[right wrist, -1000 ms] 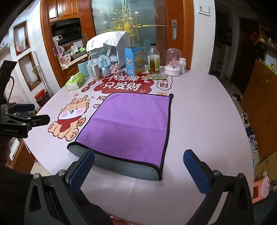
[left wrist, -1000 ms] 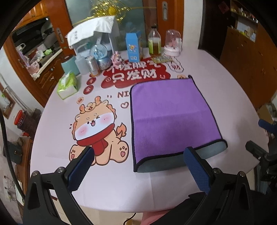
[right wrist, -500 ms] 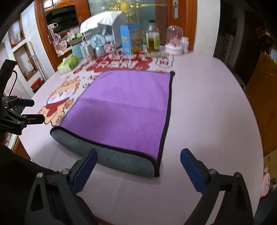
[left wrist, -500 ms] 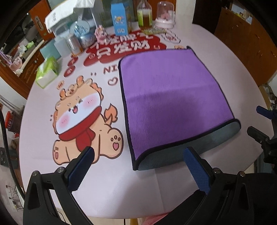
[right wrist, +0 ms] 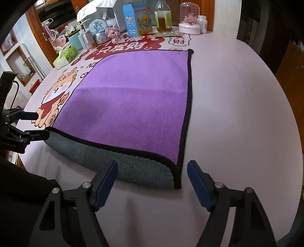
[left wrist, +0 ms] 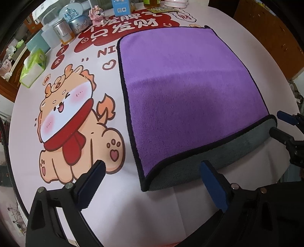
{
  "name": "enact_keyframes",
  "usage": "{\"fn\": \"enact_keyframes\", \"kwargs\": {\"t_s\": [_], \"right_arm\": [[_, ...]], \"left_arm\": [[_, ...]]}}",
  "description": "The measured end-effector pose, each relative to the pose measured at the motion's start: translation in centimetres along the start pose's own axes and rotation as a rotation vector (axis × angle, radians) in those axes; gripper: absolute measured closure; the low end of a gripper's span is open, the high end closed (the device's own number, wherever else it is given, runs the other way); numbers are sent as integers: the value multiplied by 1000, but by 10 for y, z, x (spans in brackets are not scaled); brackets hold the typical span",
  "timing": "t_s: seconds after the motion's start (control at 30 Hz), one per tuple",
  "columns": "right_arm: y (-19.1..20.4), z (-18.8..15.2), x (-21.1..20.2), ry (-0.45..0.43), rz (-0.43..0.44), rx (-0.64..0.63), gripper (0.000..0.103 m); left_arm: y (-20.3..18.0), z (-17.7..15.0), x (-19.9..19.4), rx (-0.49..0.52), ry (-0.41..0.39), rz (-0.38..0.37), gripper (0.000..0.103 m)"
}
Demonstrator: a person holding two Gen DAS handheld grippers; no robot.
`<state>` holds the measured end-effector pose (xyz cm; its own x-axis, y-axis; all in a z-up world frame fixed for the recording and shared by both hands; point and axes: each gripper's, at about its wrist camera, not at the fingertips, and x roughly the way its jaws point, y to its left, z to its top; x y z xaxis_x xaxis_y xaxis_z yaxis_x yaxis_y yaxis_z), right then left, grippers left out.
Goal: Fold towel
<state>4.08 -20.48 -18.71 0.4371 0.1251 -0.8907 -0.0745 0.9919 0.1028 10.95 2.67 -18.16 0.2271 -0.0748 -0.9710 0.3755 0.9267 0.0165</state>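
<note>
**both grippers at the near corners of the towel**

the towel [left wrist: 190,91] lies flat on the bench [right wrist: 237,98], purple face up, with its near edge turned over so that a grey band shows along the side closest to us. a crease line runs across it from left to right, about halfway up. in both views it reaches farther away from us than across, though the fisheye lens makes this hard to judge.

our left gripper [left wrist: 152,177] is low over the bench with its jaws wide apart and holding nothing. the towel's near left corner lies between and just ahead of the jaws. our right gripper [right wrist: 152,176] is likewise wide apart and holding nothing, with the near right corner between and just ahead of its jaws. each hand is thus nearer to its own corner, and neither jaw touches the cloth yet.

we judge the next move to be a pinch on both near corners, then a carry toward the far edge.

the clutter stands well beyond the far edge: a tissue pack [left wrist: 33,68], a blue carton [right wrist: 137,19], a bottle [right wrist: 163,17] and a glass dome [right wrist: 189,18]. nothing stands between the jaws and the corners.
</note>
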Motion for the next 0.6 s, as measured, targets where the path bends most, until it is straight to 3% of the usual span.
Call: {"fn": "enact_keyframes", "kwargs": {"t_s": [0.17, 0.53, 0.6], "right_arm": [[-2, 1, 7, 20, 11, 8, 40], [-4, -2, 7, 15, 21, 9, 53], [-5, -2, 5, 12, 22, 7, 55]], "left_arm": [[-4, 1, 9, 7, 16, -17, 14], [-17, 0, 16, 28, 41, -54, 51], [-19, -1, 16, 31, 41, -55, 53]]}}
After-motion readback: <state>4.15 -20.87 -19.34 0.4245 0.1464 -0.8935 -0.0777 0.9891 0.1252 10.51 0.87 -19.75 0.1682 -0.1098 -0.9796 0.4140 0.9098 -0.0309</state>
